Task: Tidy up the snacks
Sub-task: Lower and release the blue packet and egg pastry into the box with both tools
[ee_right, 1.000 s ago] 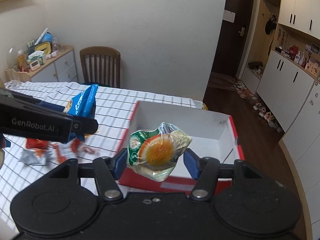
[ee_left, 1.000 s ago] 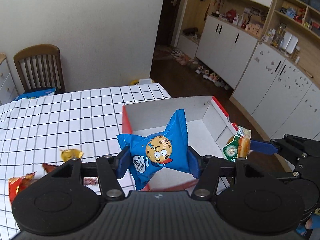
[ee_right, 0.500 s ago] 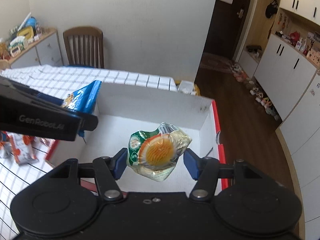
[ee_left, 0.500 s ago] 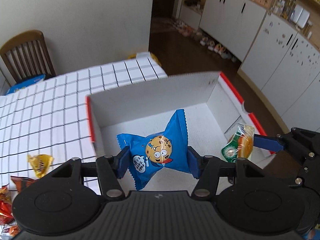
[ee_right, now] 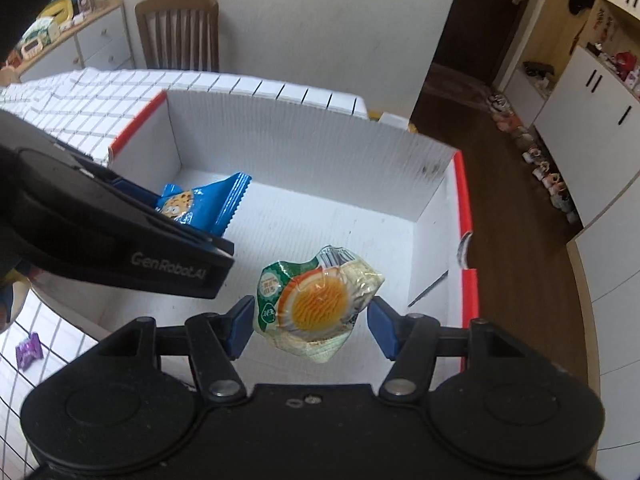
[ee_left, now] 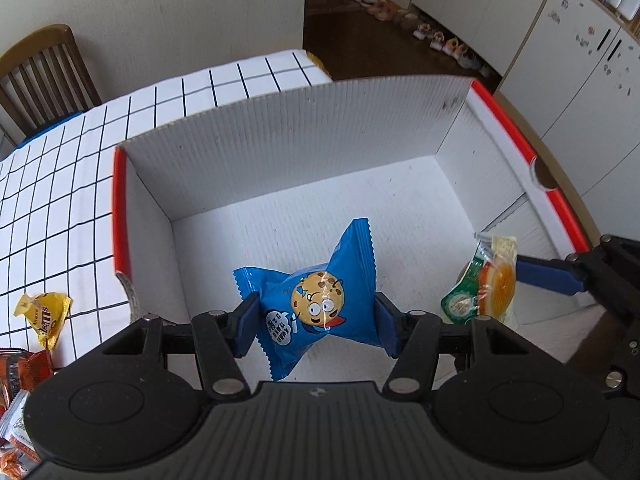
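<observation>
My left gripper [ee_left: 316, 322] is shut on a blue cookie packet [ee_left: 316, 308] with a cartoon cookie face, held above the floor of a white cardboard box with red rims [ee_left: 304, 136]. My right gripper [ee_right: 312, 322] is shut on a green and orange snack packet [ee_right: 316, 304], also hanging over the inside of the box [ee_right: 304, 148]. In the left wrist view the green and orange packet [ee_left: 486, 284] shows at the right, pinched by a blue finger. In the right wrist view the blue packet [ee_right: 204, 204] peeks out behind the left gripper's black body at the left. The box floor is bare.
The box stands at the far edge of a table with a white black-grid cloth [ee_left: 60, 168]. A yellow candy packet [ee_left: 44, 312] and orange wrappers [ee_left: 20, 368] lie left of the box; a purple wrapper [ee_right: 28, 350] too. A wooden chair [ee_right: 178, 32] stands behind. Floor and cabinets lie right.
Both grippers have moved forward and down with their packets, from in front of the box to over its inside, and now tilt more steeply downward. Both grips are unchanged.
</observation>
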Motion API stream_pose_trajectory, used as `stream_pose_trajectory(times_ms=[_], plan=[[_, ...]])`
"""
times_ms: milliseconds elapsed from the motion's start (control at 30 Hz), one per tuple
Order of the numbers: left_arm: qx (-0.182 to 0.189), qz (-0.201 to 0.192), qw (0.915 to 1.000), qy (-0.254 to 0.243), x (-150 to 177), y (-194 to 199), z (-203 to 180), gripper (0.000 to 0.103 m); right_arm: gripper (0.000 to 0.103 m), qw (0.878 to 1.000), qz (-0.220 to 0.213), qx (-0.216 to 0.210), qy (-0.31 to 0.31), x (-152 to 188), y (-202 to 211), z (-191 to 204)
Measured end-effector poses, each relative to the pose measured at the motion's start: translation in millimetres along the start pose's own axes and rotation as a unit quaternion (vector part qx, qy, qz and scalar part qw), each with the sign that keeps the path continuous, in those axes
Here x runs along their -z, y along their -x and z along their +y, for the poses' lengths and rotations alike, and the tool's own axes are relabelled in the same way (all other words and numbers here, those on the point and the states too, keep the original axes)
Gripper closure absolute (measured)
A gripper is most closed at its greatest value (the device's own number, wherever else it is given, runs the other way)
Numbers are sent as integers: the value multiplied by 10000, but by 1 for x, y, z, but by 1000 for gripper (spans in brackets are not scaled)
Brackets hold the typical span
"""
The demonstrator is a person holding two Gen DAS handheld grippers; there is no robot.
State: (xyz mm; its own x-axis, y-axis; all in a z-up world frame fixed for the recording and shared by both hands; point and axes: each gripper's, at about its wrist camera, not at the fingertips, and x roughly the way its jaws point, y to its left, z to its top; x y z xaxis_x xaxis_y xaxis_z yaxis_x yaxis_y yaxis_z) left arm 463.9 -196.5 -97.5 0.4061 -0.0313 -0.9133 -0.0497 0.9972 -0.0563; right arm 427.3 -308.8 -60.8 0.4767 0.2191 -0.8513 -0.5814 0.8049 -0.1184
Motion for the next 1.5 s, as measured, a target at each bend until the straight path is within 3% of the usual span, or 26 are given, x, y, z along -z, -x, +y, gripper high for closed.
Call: stream_pose_trajectory(times_ms=[267, 600, 1033, 1500], plan=[[-4, 207, 9998, 78, -1, -15, 3, 43, 40, 9999, 124, -69, -48, -2, -14, -8], [56, -14, 9998, 177, -1, -2, 8, 36, 34, 10000, -56, 19, 70, -4, -7, -7], [275, -657, 9973, 152, 14, 60, 19, 36, 25, 9986, -504, -62, -125, -1, 42, -8], [430, -1318, 9901, -197, 49, 131, 45, 36, 18, 9951, -920, 17, -354, 8, 100, 27]])
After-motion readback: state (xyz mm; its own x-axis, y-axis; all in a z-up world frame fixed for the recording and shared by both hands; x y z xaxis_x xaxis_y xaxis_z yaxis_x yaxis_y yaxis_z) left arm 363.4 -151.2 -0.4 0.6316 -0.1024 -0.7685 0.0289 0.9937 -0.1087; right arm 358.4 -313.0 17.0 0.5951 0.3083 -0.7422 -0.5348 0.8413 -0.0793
